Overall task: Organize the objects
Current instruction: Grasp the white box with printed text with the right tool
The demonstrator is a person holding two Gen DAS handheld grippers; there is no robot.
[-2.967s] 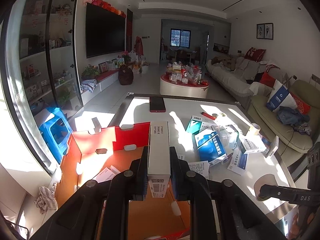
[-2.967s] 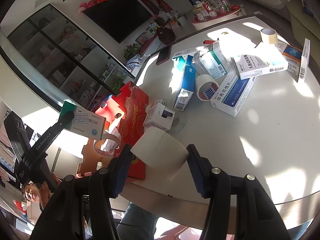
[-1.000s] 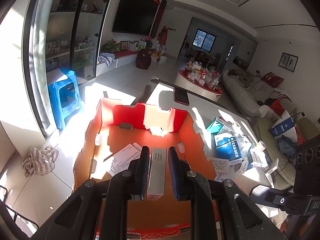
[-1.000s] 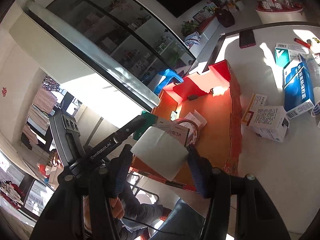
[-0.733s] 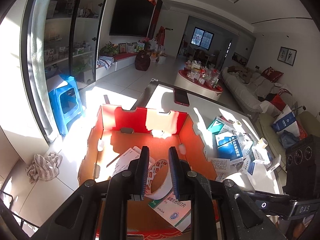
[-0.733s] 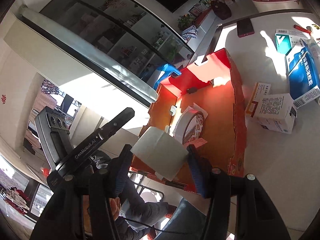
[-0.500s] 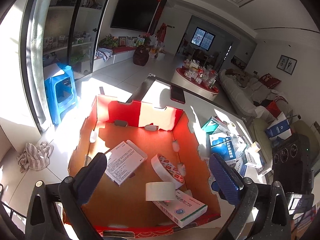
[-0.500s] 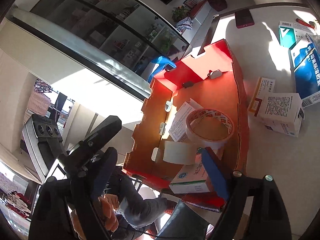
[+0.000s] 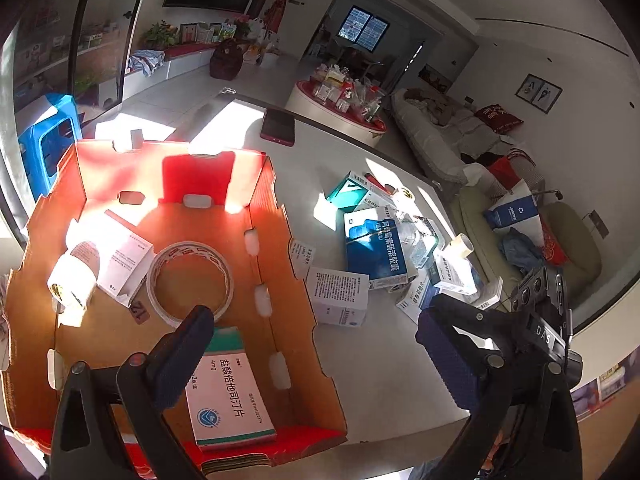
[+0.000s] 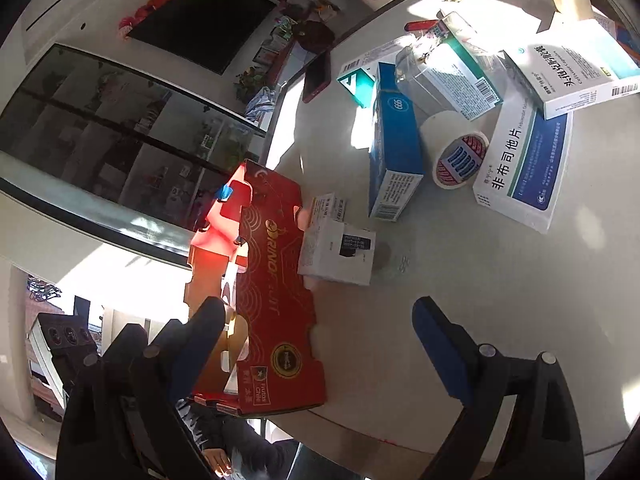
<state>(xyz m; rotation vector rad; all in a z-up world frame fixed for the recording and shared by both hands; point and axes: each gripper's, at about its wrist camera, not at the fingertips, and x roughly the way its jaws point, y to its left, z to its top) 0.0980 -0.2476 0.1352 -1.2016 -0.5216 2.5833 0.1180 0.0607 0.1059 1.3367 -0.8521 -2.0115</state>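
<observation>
While the left gripper (image 9: 310, 350) gapes empty, the right gripper's (image 10: 316, 334) fingers are opening, holding nothing.

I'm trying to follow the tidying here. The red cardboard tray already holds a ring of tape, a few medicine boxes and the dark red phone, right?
Not quite. The phone is not in the red cardboard tray; it lies on the white table beyond the tray's far wall, as the left wrist view shows. The ring of tape and the medicine boxes are inside.

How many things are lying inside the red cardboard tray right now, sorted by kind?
Flat white cardboard medicine boxes: 2
Wide open ring of printed packing tape: 1
Small white tape roll lying on its side: 1
Total: 4, all in the red cardboard tray.
</observation>
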